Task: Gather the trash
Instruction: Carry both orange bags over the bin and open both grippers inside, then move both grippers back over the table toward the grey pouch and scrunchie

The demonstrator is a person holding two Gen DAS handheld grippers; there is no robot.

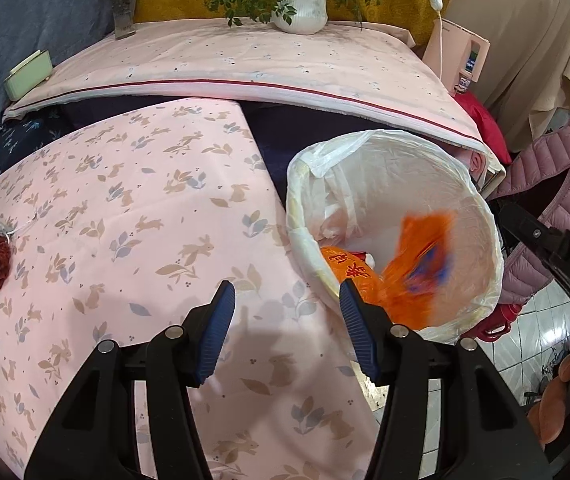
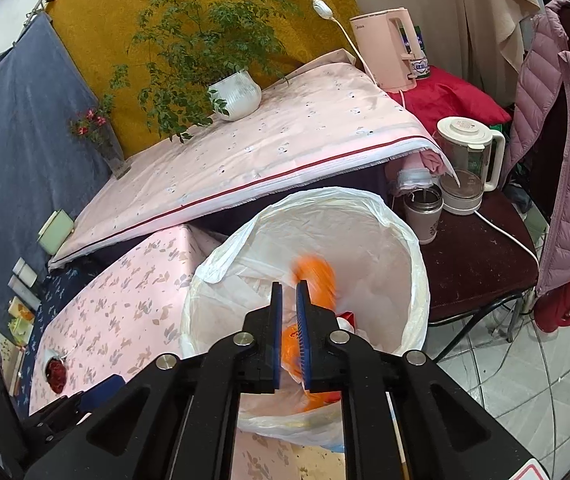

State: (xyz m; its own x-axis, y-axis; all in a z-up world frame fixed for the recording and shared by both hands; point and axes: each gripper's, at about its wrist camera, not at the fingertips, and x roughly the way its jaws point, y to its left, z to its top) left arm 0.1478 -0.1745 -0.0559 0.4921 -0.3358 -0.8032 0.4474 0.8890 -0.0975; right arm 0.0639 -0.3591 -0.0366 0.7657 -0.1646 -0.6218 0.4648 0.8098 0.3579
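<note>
Orange wrapper (image 1: pixel 425 256) blurry inside the bin (image 1: pixel 485 216).
Left gripper (image 1: pixel 287 320) fingers wide apart, empty; right gripper (image 2: pixel 289 312) fingers nearly closed, holding nothing.

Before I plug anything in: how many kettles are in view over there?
2. A pink kettle stands on the red cloth behind the pink-covered table; a glass kettle with a white lid sits on the dark side table, beside a tumbler. Others may be hidden.
</note>
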